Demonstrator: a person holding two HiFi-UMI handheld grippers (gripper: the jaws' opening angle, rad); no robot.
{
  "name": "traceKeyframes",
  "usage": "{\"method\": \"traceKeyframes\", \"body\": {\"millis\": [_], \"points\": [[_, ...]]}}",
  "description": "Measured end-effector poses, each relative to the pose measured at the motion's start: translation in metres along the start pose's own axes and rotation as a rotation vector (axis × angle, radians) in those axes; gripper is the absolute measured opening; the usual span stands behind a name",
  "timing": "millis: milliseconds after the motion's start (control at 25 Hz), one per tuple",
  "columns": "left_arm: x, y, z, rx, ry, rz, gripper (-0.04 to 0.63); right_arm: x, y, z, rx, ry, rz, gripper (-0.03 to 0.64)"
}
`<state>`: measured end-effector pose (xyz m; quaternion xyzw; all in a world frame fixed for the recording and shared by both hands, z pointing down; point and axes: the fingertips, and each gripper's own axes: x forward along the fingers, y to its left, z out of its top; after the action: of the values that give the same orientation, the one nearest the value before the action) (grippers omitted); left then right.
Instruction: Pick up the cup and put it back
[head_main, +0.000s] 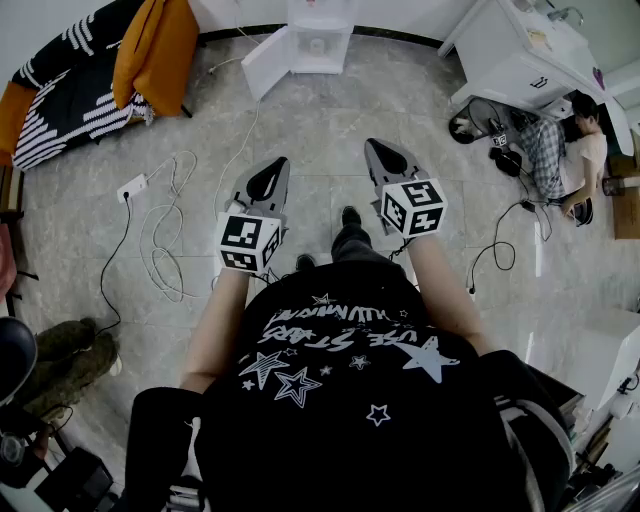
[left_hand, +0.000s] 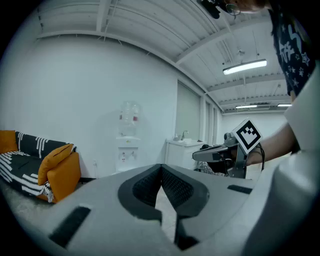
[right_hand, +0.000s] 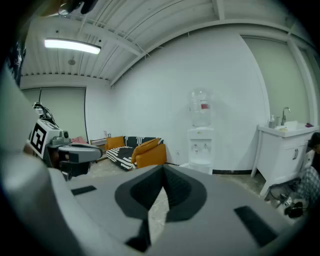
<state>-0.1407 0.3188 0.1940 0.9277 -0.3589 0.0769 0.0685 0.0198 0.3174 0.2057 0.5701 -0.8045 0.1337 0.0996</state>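
No cup shows in any view. In the head view my left gripper (head_main: 272, 165) and right gripper (head_main: 375, 148) are held side by side at waist height above the floor, both pointing forward. In the left gripper view the left gripper (left_hand: 161, 167) has its tips touching and nothing between them. The right gripper (right_hand: 162, 169) looks the same in its own view, shut and empty. Each gripper also appears in the other's view: the right gripper (left_hand: 220, 152) and the left gripper (right_hand: 75, 150).
A white water dispenser (head_main: 318, 40) stands against the far wall. A striped sofa (head_main: 70, 90) with an orange cushion (head_main: 155, 50) is at the left. At the right a white sink cabinet (head_main: 520, 55) stands, with a person (head_main: 575, 150) sitting beside it. Cables (head_main: 165, 230) lie on the floor.
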Motion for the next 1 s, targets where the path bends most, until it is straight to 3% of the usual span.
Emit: {"method": "traceKeyframes", "body": {"millis": [240,560,800,840,920,1000], "points": [[-0.009,0.004,-0.01,0.004,0.027,0.044,0.009,-0.004,0.003,-0.009,0.007,0.01,0.003,0.005],[-0.016,0.004,-0.022,-0.017,0.041,0.043,0.009,-0.011,0.001,-0.016,0.02,0.005,-0.011,0.005],[-0.003,0.005,-0.023,-0.033,0.025,0.053,0.009,-0.013,-0.025,-0.022,0.072,-0.023,-0.053,0.008],[0.001,0.007,-0.023,-0.03,0.029,0.056,0.009,-0.009,-0.031,-0.022,0.089,-0.027,-0.052,0.026],[0.011,0.012,-0.023,-0.03,0.041,0.067,0.009,0.003,-0.043,-0.023,0.118,-0.026,-0.043,0.13],[0.023,0.018,-0.025,-0.036,0.056,0.08,0.009,0.015,-0.057,-0.025,0.128,-0.02,-0.037,0.176]]}}
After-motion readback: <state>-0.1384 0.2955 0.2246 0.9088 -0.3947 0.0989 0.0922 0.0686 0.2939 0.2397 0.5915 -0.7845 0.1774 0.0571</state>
